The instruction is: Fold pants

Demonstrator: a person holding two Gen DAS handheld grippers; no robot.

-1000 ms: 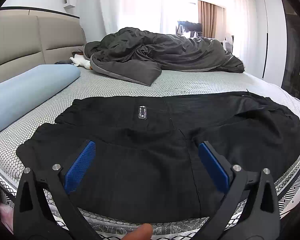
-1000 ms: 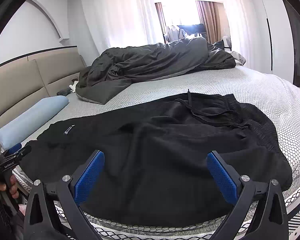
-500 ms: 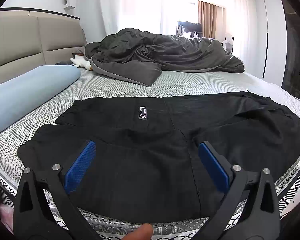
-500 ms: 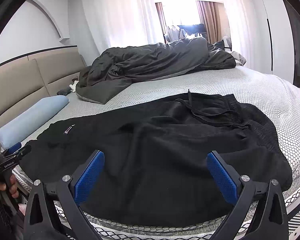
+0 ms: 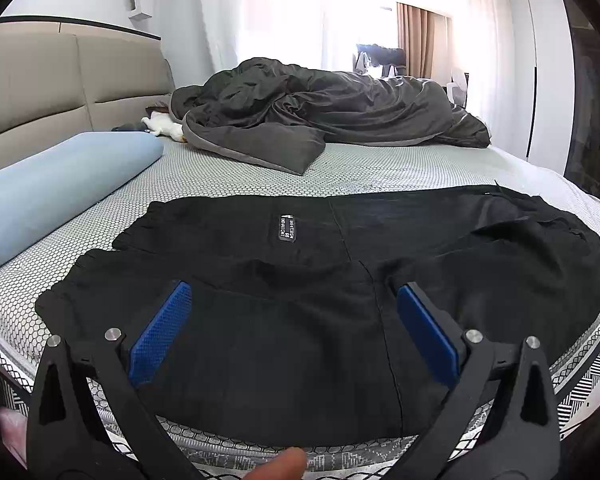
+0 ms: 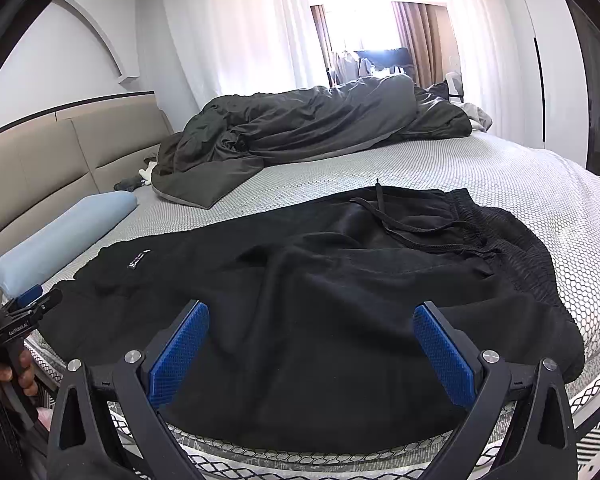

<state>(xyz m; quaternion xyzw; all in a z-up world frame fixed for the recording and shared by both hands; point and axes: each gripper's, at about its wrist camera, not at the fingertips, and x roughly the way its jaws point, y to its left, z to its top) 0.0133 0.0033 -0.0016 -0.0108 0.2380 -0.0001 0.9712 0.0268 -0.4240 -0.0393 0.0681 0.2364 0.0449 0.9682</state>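
While the black pants point(image 5: 300, 292) lie spread lengthwise along the near edge of the bed point(image 5: 372, 168), both grippers hover just above them with nothing between their blue pads. The left gripper point(image 5: 292, 308) has its jaws spread wide over the leg end of the pants, near the corner by the light blue pillow point(image 5: 56, 184); a white-lettered patch point(image 5: 287, 228) shows on the upper leg. The right gripper point(image 6: 312, 328) is likewise wide open, over the seat of the pants, whose waistband and drawstring point(image 6: 412, 228) lie toward the foot-end edge. A fingertip point(image 5: 280, 466) shows at the bottom of the left view — whose hand it belongs to is hard to tell. A dark grey duvet point(image 6: 300, 132) is heaped along the far edge — well apart from the pants.
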